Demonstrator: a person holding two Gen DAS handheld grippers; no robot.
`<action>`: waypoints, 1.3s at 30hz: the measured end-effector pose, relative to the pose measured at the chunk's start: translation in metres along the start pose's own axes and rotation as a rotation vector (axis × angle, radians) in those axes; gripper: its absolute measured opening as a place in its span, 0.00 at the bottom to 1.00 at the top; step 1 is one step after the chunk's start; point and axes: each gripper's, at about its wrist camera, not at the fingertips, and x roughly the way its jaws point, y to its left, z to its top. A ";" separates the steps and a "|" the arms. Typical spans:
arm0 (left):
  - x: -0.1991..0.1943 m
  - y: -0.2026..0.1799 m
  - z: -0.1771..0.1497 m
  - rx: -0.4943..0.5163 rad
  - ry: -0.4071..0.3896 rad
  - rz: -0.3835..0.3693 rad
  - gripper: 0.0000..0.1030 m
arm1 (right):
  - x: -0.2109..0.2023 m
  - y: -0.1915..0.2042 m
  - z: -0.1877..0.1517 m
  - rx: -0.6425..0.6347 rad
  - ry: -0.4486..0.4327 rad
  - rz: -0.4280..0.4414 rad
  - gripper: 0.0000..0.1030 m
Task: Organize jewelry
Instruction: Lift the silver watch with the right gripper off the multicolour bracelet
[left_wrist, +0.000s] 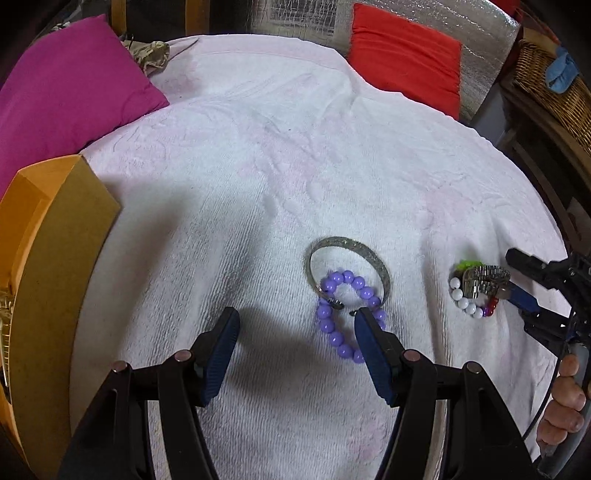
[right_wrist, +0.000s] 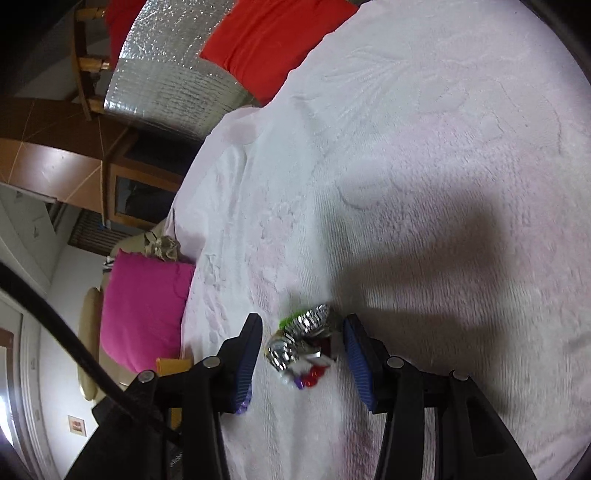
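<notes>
Black-framed left gripper (left_wrist: 295, 325), with ribbed blue pads, stands nearest the lens, its jaws parted about halfway and holding nothing. Its right finger (left_wrist: 369, 347) overlaps the lilac round-bead bracelet (left_wrist: 332, 325) in view; whether it touches the beads cannot be told. That bracelet lies partly inside and across the thin silver metal bangle (left_wrist: 349, 266), both flat on the white textured towel (left_wrist: 258, 166). Judged from this, the left gripper is placed beside the pair rather than around either piece.

The right gripper (right_wrist: 301, 343) of the same make has its jaws moderately open, straddling a small heap: a silver link watch band (right_wrist: 306, 325) lying over a white, red and purple bead bracelet (right_wrist: 306, 376), with a green scrap (right_wrist: 286, 321) at the far edge. Daylight shows between each pad and the heap, so nothing is gripped. The view is blurred. The straddle suggests a pick is being lined up; the tangle could lift as one lump.

Outward, a tan cardboard box (left_wrist: 62, 240) stands at the towel's left edge, the likely destination. A magenta cushion (left_wrist: 74, 81) and a red cushion (left_wrist: 402, 51) lie beyond the towel. A hand (left_wrist: 565, 398) holds the right gripper's handle
</notes>
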 end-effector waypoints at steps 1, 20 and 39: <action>0.001 -0.001 0.001 0.004 -0.003 -0.001 0.63 | 0.001 0.000 0.001 0.004 0.004 -0.005 0.42; 0.009 -0.012 0.005 0.060 -0.032 -0.003 0.66 | 0.007 0.007 0.013 -0.095 0.014 -0.108 0.16; 0.007 0.004 0.011 0.042 -0.045 -0.035 0.66 | -0.049 -0.006 0.012 0.003 -0.042 -0.013 0.11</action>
